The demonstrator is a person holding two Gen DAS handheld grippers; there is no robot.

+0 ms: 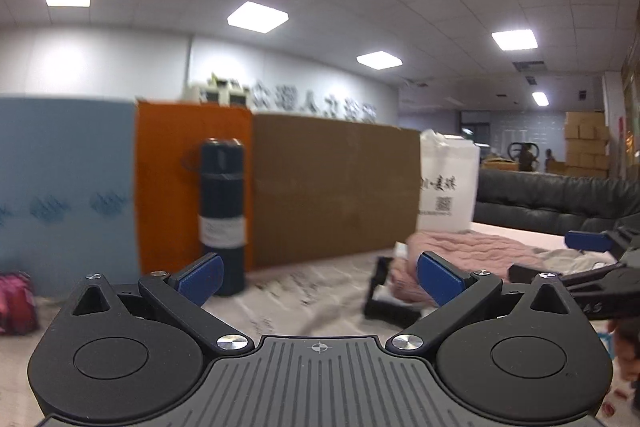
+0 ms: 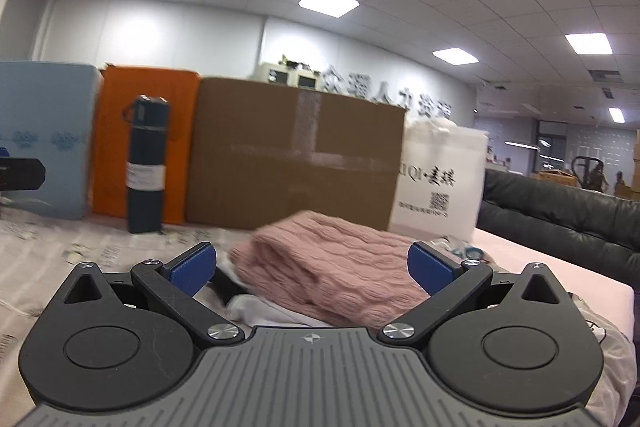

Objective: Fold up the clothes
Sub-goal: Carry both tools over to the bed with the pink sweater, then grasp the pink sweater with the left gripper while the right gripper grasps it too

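Observation:
A folded pink knit sweater (image 2: pixel 332 263) lies on the table just ahead of my right gripper (image 2: pixel 312 267), whose blue-padded fingers stand open on either side of it with nothing held. White and dark clothes (image 2: pixel 256 303) lie under and beside the sweater. In the left wrist view the same pink sweater (image 1: pixel 472 251) lies to the right, and my left gripper (image 1: pixel 320 277) is open over the printed table cover, empty. The right gripper's fingers (image 1: pixel 588 241) show at the far right of that view.
Along the back stand a light blue box (image 2: pixel 44 139), an orange box (image 2: pixel 116 139), a dark flask (image 2: pixel 146 163), a large cardboard box (image 2: pixel 296 151) and a white bag (image 2: pixel 440 175). A dark sofa (image 2: pixel 560 219) is to the right. A pink bag (image 1: pixel 16 303) sits far left.

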